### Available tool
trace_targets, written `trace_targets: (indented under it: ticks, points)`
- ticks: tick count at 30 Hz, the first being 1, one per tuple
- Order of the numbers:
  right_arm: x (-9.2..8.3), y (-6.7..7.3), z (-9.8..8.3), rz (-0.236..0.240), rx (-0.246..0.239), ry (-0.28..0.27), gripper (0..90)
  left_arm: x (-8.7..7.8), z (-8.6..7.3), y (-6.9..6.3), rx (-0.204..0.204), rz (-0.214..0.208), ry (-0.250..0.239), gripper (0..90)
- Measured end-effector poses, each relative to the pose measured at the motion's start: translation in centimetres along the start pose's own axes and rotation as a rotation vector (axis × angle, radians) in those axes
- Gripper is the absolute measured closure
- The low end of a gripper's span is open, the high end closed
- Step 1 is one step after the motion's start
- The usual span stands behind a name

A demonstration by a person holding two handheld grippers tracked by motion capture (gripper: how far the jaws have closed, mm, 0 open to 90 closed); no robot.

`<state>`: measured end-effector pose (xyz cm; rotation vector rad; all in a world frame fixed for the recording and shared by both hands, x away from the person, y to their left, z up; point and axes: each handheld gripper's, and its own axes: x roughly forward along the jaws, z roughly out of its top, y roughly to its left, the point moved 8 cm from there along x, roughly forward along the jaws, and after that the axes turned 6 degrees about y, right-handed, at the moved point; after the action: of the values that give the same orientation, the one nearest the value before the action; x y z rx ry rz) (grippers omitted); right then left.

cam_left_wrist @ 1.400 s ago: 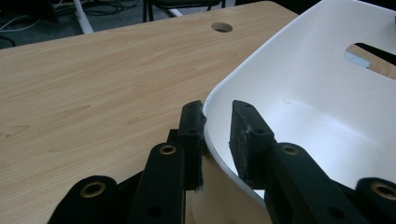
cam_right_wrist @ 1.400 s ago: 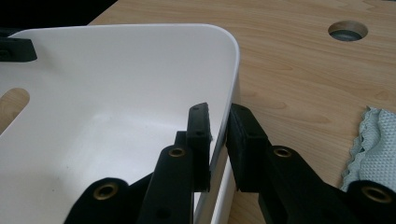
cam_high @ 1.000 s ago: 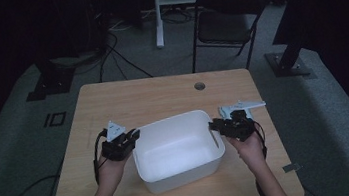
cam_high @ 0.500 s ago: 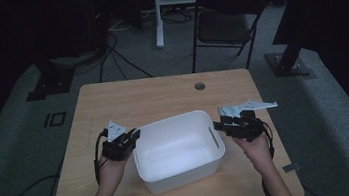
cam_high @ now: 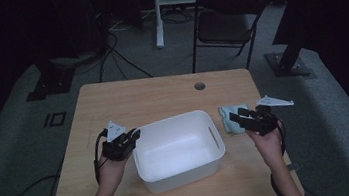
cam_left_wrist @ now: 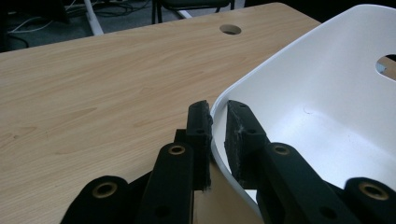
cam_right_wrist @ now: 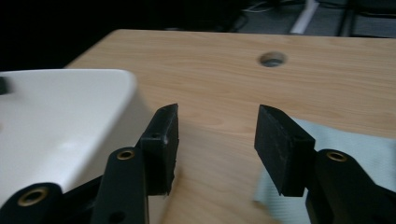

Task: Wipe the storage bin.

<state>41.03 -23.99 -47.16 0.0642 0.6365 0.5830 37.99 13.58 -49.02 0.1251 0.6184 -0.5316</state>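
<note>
In the high view one white tub (cam_high: 179, 150) sits at the centre of the frame on the table (cam_high: 161, 92), empty as far as can be seen, with a slot handle in its right wall. The left gripper (cam_high: 129, 138) is at the tub's left rim; the right gripper (cam_high: 238, 119) stands just right of the tub, over one pale green cloth (cam_high: 231, 118) lying flat at centre right. The tub looks like thin moulded plastic: light, stiff enough to lift by the rim, smooth and probably a little slippery, so a pinch on the rim or through the handle slot should serve best, ideally on both sides to keep it from tipping. The cloth should be soft and limp, easily pinched anywhere along an edge. In the left gripper view the left gripper (cam_left_wrist: 217, 126) has its jaws nearly shut and clamped on the tub (cam_left_wrist: 327, 93) wall, one pad outside and one inside the rim at lower centre; one cable hole (cam_left_wrist: 230, 29) shows in the table at upper centre. In the right gripper view the right gripper (cam_right_wrist: 217, 135) has its jaws about half open, having just been opening, with nothing but bare table between them; the tub (cam_right_wrist: 60, 116) lies at left, apart from the jaws, and the cloth (cam_right_wrist: 345, 140) at lower right under the right jaw.
</note>
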Motion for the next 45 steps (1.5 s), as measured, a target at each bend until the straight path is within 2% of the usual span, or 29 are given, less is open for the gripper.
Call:
trace_targets:
  ticks: [4, 15, 18, 27, 34, 37, 41, 45]
  points:
    - [0.9, -2.2, -0.4, -0.066, 0.004, 0.007, 47.7, 0.0, 0.0, 0.0, -0.002, -0.002, 0.0, 80.4]
    - [4.3, -6.2, -1.1, -0.165, 0.028, 0.047, 43.3, 0.0, 0.0, 0.0, 0.001, -0.003, 0.0, 80.4]
    - [5.3, -6.8, -1.5, -0.181, 0.031, 0.066, 42.3, 0.0, 0.0, 0.0, 0.005, -0.003, 0.003, 80.4]
    - [7.8, -8.6, -2.4, -0.231, 0.088, 0.096, 38.6, 0.0, 0.0, 0.0, 0.005, -0.003, 0.003, 80.4]
    - [9.4, -9.6, -2.6, -0.278, 0.095, 0.122, 35.7, 0.0, 0.0, 0.0, 0.002, -0.002, 0.004, 80.4]
    - [9.9, -9.7, -2.7, -0.281, 0.101, 0.133, 34.4, 0.0, 0.0, 0.0, 0.003, -0.002, 0.008, 80.4]
    - [11.0, -10.2, -3.1, -0.335, 0.099, 0.147, 29.9, 0.0, 0.1, 0.0, 0.004, -0.001, 0.012, 80.5]
    - [11.6, -10.6, -3.4, -0.354, 0.113, 0.166, 29.9, 0.0, 0.1, 0.1, 0.0, -0.003, 0.015, 80.7]
